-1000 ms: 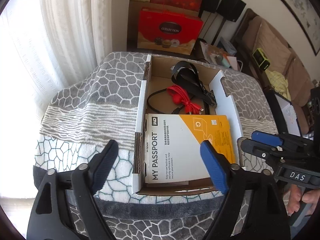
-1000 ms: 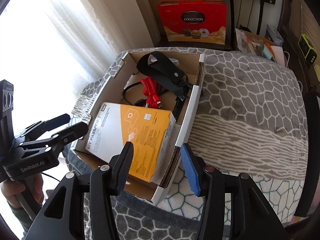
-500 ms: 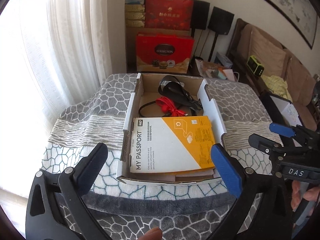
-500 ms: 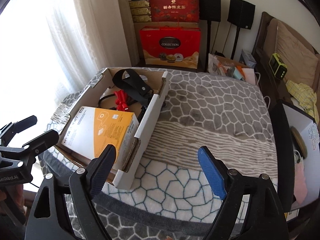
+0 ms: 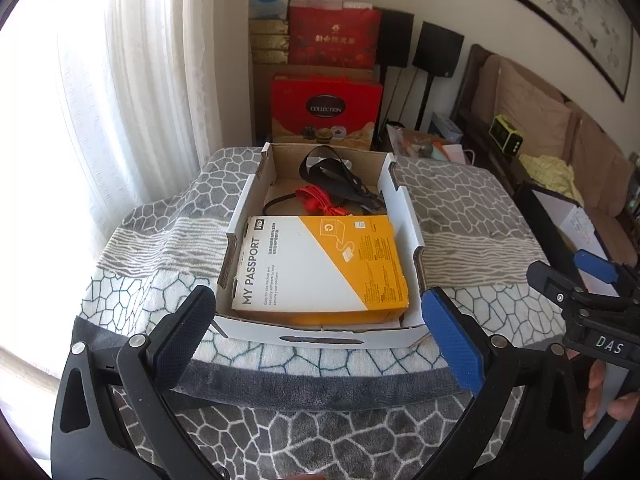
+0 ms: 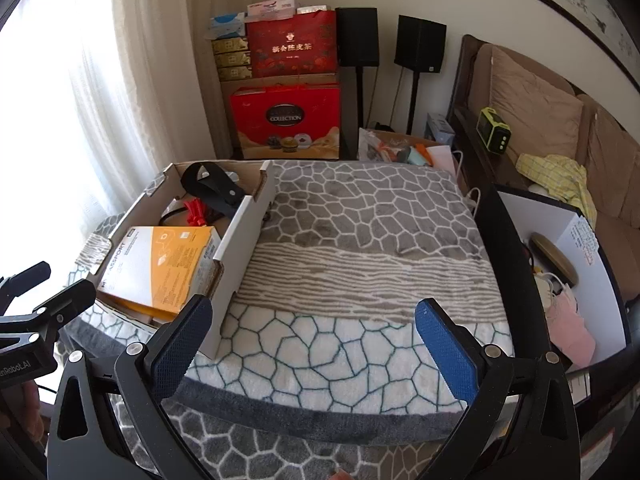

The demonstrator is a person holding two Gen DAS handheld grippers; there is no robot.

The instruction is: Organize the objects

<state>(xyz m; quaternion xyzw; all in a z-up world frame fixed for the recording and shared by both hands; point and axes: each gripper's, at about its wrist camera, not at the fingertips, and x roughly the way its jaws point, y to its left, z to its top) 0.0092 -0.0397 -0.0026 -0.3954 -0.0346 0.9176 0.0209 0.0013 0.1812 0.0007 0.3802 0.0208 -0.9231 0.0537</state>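
Observation:
An open cardboard box (image 5: 320, 338) sits on a table under a grey patterned blanket (image 5: 460, 208). In its near half lies a white-and-orange "My Passport" carton (image 5: 320, 264); behind it are a red cable (image 5: 320, 202) and a black strap (image 5: 340, 176). My left gripper (image 5: 316, 320) hovers open just in front of the box, empty. My right gripper (image 6: 312, 320) is over the bare blanket (image 6: 360, 240) to the right of the box (image 6: 240, 248). Its jaws are opening, with nothing between them. Each view shows the other gripper at its edge.
A curtained window (image 5: 120, 100) runs along the left. Red gift boxes (image 5: 326, 112) and two black speakers (image 6: 420, 44) stand behind the table. A sofa with cushions (image 6: 532, 108) and a green clock (image 6: 496, 136) are at right. A white bin (image 6: 568, 240) stands beside the table.
Both grippers have pulled back from the box and their jaws have spread wider. The right one let go of the box's right wall and swung right over the blanket.

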